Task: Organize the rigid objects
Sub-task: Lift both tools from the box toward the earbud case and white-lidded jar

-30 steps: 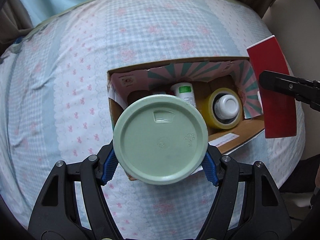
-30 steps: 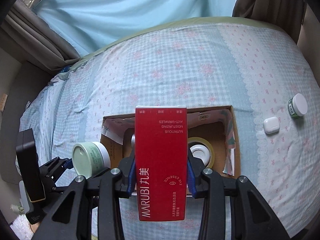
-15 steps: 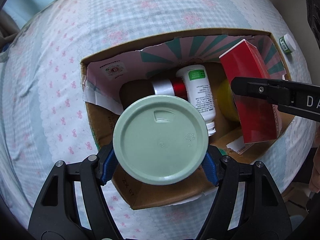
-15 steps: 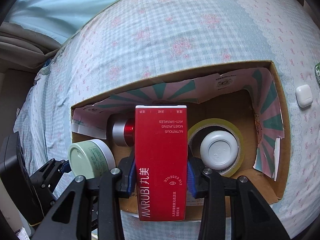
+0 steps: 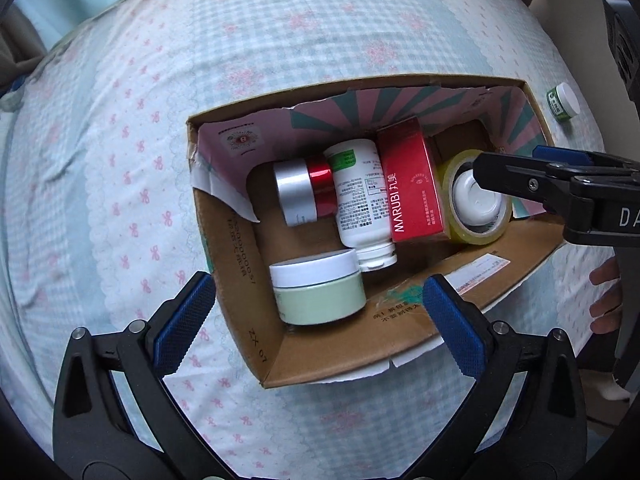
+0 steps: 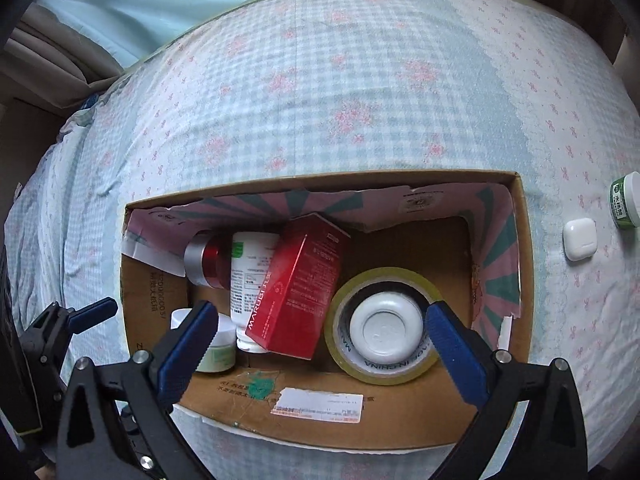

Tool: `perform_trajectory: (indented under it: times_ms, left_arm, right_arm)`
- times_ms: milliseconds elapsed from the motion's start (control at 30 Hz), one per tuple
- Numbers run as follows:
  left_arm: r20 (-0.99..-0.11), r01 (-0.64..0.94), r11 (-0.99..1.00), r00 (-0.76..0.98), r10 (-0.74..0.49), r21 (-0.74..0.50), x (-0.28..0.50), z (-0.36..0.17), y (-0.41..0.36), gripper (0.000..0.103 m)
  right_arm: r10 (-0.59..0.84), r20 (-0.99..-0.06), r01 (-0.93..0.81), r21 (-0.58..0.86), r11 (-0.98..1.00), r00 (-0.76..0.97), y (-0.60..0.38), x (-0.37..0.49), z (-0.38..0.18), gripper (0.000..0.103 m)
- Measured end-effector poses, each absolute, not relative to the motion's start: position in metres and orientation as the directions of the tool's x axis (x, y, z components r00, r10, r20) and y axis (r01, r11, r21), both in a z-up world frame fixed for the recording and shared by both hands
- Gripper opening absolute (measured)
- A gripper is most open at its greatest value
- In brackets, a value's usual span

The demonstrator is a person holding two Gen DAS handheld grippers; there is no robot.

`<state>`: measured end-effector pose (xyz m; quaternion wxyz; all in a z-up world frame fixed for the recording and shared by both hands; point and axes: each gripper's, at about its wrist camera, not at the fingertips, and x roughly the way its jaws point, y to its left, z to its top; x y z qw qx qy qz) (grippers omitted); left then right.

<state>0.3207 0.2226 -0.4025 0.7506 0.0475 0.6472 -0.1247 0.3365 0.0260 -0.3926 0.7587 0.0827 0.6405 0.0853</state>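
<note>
An open cardboard box (image 5: pixel 256 316) (image 6: pixel 524 248) lies on the bed. Inside it lie a pale green jar (image 5: pixel 320 294) (image 6: pixel 218 354), a red carton (image 5: pixel 412 184) (image 6: pixel 298 288), a white bottle (image 5: pixel 360 200) (image 6: pixel 250 272), a red and silver jar (image 5: pixel 304 194) (image 6: pixel 204 258) and a tape roll with a white lid inside (image 5: pixel 478 200) (image 6: pixel 384 322). My left gripper (image 5: pixel 320 320) is open and empty just above the green jar. My right gripper (image 6: pixel 320 336) is open and empty above the red carton and tape roll; it also shows in the left wrist view (image 5: pixel 532 176).
A white earbud case (image 6: pixel 580 238) and a small green jar with a white lid (image 6: pixel 626 200) (image 5: pixel 564 102) lie on the checked bedsheet right of the box. Curtains hang behind the bed. The bed edge falls away on the right.
Both grippers have opened. The green jar has dropped from the left gripper into the box's near left corner, and the red carton has dropped from the right gripper onto the bottle and tape roll.
</note>
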Motion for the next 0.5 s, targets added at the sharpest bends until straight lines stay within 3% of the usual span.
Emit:
perform_trajectory:
  times_ms: [500]
  left_arm:
    - [-0.957, 0.168, 0.980, 0.247, -0.150, -0.110, 0.282, -0.340, 0.235, 0.103]
  right_arm:
    - [0.260, -0.930, -0.051, 0.256, 0.965, 0.259, 0.030, 0.293, -0.333, 0.103]
